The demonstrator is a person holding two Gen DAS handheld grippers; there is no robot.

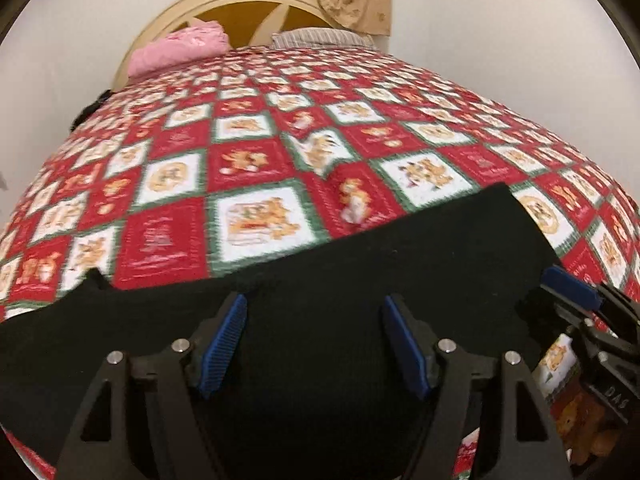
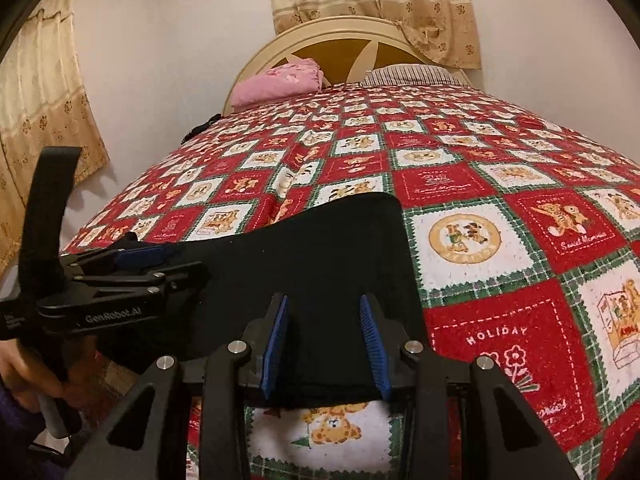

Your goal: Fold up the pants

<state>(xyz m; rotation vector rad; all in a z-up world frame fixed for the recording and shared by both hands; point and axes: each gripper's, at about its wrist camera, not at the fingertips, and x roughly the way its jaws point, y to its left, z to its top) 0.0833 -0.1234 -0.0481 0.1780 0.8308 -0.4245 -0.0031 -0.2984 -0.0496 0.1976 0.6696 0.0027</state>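
Note:
Black pants (image 1: 360,264) lie flat on the red, white and green bedspread, near its front edge; they also show in the right wrist view (image 2: 320,264). My left gripper (image 1: 314,308) is open, its blue pads spread over the pants' near part. It shows from the side in the right wrist view (image 2: 140,258). My right gripper (image 2: 324,308) is open over the pants' near right edge, and its blue pad shows in the left wrist view (image 1: 572,288). Neither holds the cloth.
The bedspread (image 2: 520,240) covers the whole bed. A pink pillow (image 2: 280,82) and a striped pillow (image 2: 412,74) lie at the cream headboard (image 2: 340,32). Curtains (image 2: 40,100) hang on the left and behind the bed. White walls surround it.

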